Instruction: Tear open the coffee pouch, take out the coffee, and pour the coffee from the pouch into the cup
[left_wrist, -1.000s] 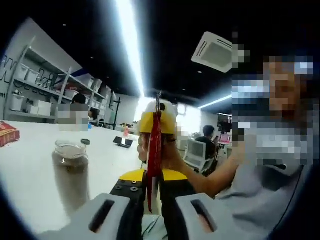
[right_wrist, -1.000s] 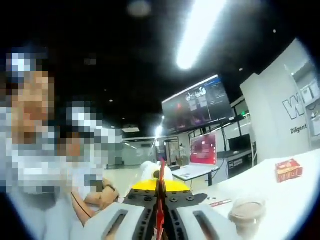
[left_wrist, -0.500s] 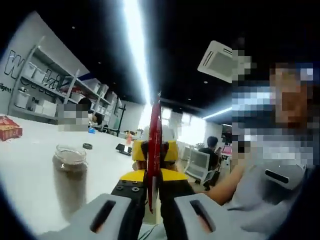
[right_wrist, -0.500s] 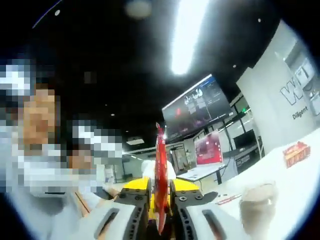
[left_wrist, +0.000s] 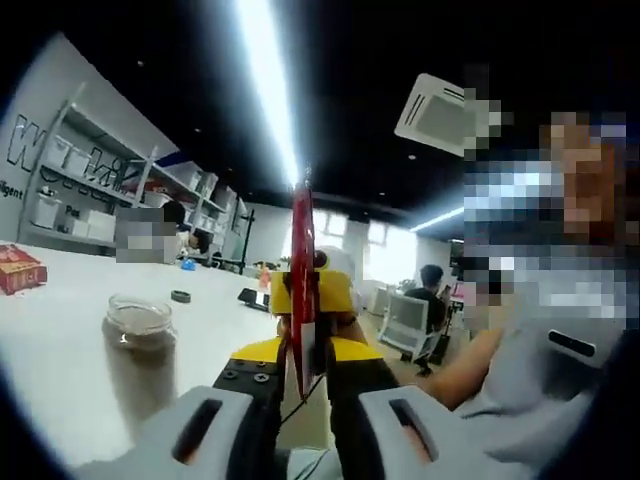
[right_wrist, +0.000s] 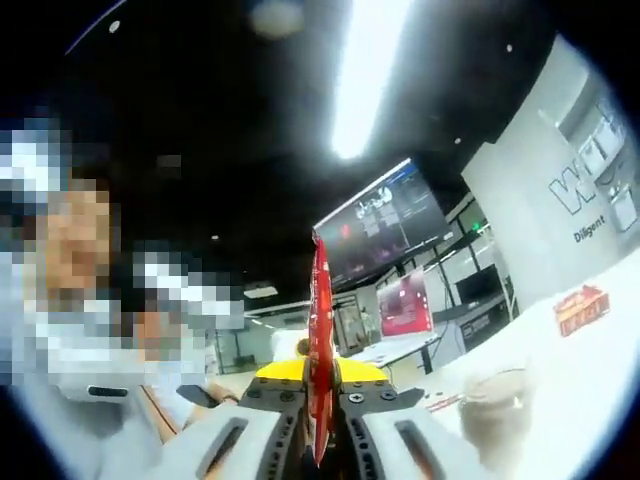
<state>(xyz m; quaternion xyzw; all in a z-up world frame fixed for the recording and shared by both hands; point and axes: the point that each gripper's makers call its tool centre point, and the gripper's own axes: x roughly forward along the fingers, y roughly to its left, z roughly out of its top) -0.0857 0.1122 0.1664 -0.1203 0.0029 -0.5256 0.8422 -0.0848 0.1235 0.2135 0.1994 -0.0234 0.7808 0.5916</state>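
Both my grippers' fingers pinch the red coffee pouch (left_wrist: 303, 290) edge-on; my right gripper view catches monitors, my left shelves.

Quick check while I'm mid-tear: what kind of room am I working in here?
Likely an open-plan office or lab: a large wall screen, storage shelves holding white boxes, and a person seated at a desk across the room behind the white table.

Red box (left_wrist: 19, 269) on white table (left_wrist: 60, 350), wall shelves (left_wrist: 90, 180), big screen (right_wrist: 385, 220)
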